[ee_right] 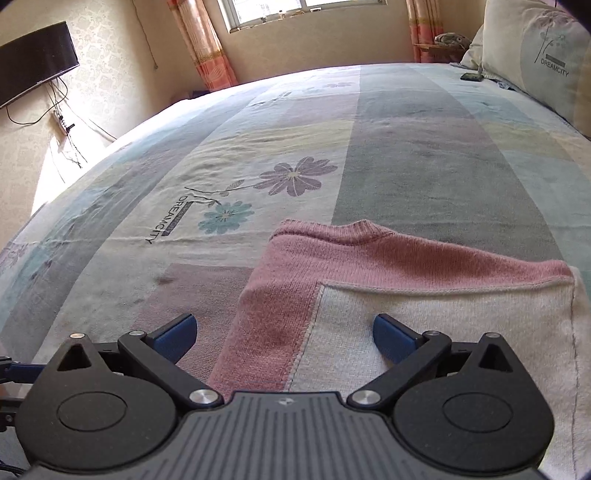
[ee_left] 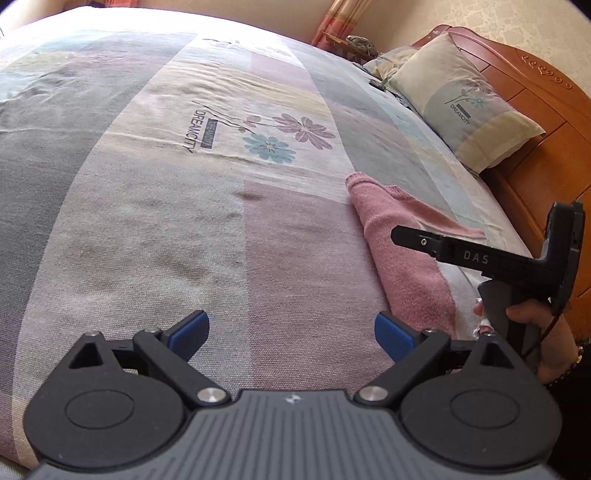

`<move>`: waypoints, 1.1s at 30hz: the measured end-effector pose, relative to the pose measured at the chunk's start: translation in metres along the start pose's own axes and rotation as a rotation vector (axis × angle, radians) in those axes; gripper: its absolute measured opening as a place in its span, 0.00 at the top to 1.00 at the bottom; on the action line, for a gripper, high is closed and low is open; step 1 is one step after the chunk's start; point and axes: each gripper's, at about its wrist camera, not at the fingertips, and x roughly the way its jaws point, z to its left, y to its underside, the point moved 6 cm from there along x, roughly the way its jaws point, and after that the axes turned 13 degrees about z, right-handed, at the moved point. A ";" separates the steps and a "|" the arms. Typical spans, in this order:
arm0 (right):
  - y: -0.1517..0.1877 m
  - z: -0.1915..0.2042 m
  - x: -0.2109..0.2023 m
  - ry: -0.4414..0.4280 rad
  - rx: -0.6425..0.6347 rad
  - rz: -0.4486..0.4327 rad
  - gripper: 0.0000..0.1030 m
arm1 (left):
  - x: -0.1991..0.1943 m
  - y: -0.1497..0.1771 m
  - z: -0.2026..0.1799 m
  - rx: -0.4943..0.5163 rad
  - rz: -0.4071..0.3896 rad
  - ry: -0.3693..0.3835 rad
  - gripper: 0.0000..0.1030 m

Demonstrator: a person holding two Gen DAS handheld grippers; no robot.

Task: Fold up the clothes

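Observation:
A pink and white knitted sweater (ee_right: 388, 295) lies folded on the bed, collar toward the far side. In the left wrist view the sweater (ee_left: 399, 240) sits to the right of my left gripper (ee_left: 291, 334), which is open over bare bedspread with nothing between its blue pads. My right gripper (ee_right: 284, 332) is open, low over the sweater's near edge where pink meets white, holding nothing. The left wrist view also shows the right gripper's black body (ee_left: 480, 254) above the sweater, held by a hand (ee_left: 535, 325).
The bed is covered by a patchwork bedspread (ee_left: 184, 221) with flower prints. A pillow (ee_left: 465, 103) leans on the wooden headboard (ee_left: 546, 122) at right. A small dark object (ee_right: 471, 76) lies near the pillow. A TV (ee_right: 33, 59) hangs on the left wall; a window (ee_right: 306, 11) is behind.

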 end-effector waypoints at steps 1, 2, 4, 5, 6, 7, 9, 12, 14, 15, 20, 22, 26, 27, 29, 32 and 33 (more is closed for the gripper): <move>0.001 0.003 -0.007 -0.013 0.004 0.004 0.00 | -0.001 0.000 0.000 -0.001 -0.002 -0.002 0.07; 0.002 0.005 -0.013 -0.026 0.008 0.007 0.00 | -0.002 0.000 0.000 -0.002 -0.005 -0.004 0.07; 0.004 0.011 -0.026 -0.053 0.016 0.014 0.00 | -0.005 -0.001 0.000 -0.003 -0.009 -0.008 0.07; 0.005 0.014 -0.033 -0.066 0.020 0.018 0.00 | -0.006 -0.001 0.000 -0.004 -0.012 -0.010 0.07; 0.006 0.016 -0.039 -0.079 0.024 0.021 0.00 | -0.007 -0.001 0.000 -0.005 -0.014 -0.012 0.07; 0.008 0.019 -0.046 -0.093 0.028 0.025 0.00 | -0.008 -0.001 0.001 -0.006 -0.016 -0.013 0.07; 0.021 0.024 -0.056 -0.141 0.047 0.016 0.00 | -0.011 -0.002 0.001 -0.007 -0.021 -0.017 0.07; 0.044 0.022 -0.042 -0.145 0.088 0.071 0.00 | -0.017 -0.001 -0.005 0.006 -0.027 -0.015 0.07; 0.053 0.022 -0.047 -0.147 0.106 0.065 0.00 | -0.022 0.001 -0.012 0.026 -0.031 0.000 0.07; 0.056 0.021 -0.053 -0.153 0.115 0.064 0.00 | -0.024 0.001 -0.017 0.038 -0.033 0.011 0.07; 0.072 0.006 -0.091 -0.149 0.178 0.040 0.00 | -0.029 -0.002 -0.047 0.099 -0.045 0.107 0.07; 0.081 -0.006 -0.110 -0.126 0.216 0.014 0.00 | -0.025 -0.003 -0.058 0.113 -0.030 0.139 0.07; 0.104 -0.035 -0.148 -0.135 0.325 -0.073 0.00 | -0.015 -0.005 -0.078 0.139 0.006 0.188 0.07; 0.109 -0.043 -0.155 -0.140 0.352 -0.096 0.00 | -0.012 -0.005 -0.083 0.145 0.015 0.200 0.07; 0.116 -0.063 -0.164 -0.153 0.405 -0.124 0.00 | -0.007 -0.007 -0.092 0.149 0.030 0.216 0.07; 0.118 -0.094 -0.163 -0.165 0.473 -0.108 0.00 | 0.006 -0.013 -0.092 0.093 0.043 0.228 0.07; 0.116 -0.100 -0.156 -0.183 0.486 -0.093 0.00 | 0.011 -0.016 -0.091 0.067 0.053 0.238 0.07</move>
